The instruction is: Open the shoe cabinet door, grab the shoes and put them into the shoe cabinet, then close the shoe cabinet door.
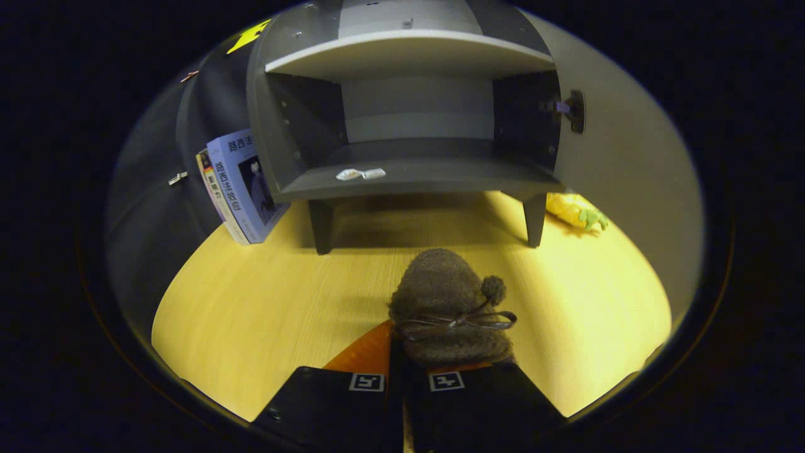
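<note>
White Chinese characters are printed on the cover of the blue book [248,185] leaning beside the shoe cabinet [409,182]; the top row can be read as 路西法, while the vertical line below it cannot be made out. A square black-and-white coded marker [366,382] is carried on each finger of the gripper [402,371], whose fingers are closed on the brown knitted shoe [443,296].

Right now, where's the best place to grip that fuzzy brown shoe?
Keep the grip at the heel end of the brown shoe, coming from behind. The tool looks shut on that end, with the rounded toe pointing at the open cabinet. The bow and pompom on top look too loose to pinch.
</note>
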`<state>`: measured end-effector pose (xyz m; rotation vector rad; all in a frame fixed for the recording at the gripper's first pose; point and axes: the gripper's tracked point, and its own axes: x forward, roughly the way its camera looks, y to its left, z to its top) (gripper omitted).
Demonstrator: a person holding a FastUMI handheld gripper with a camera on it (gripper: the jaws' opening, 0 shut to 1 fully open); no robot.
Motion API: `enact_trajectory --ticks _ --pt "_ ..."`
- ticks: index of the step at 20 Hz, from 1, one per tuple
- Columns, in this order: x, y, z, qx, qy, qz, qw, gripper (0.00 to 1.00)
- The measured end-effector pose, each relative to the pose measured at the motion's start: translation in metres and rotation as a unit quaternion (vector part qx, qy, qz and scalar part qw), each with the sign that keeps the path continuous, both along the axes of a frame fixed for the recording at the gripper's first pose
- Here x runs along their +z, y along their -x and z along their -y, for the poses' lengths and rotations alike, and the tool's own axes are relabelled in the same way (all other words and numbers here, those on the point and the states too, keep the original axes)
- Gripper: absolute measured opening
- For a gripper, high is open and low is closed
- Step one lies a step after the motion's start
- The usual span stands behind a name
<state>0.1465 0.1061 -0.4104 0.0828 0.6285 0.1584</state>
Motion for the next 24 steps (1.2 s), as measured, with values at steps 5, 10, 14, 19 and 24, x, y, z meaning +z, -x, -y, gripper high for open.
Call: enact_trajectory --ticks 5,10,14,19,24 --pt "0.1 0.002 0.013 0.0 -0.01 0.039 0.999 0.11" --pt "0.207 -0.024 0.02 -0.006 -0.014 0.065 0.998 0.11" --pt "0.281 -0.056 0.014 -0.002 -0.024 0.09 0.996 0.11" --pt "0.33 -0.117 -0.001 0.008 -0.034 0.095 0.995 0.11" --pt "0.345 -0.197 -0.01 0.008 -0.023 0.082 0.996 0.11"
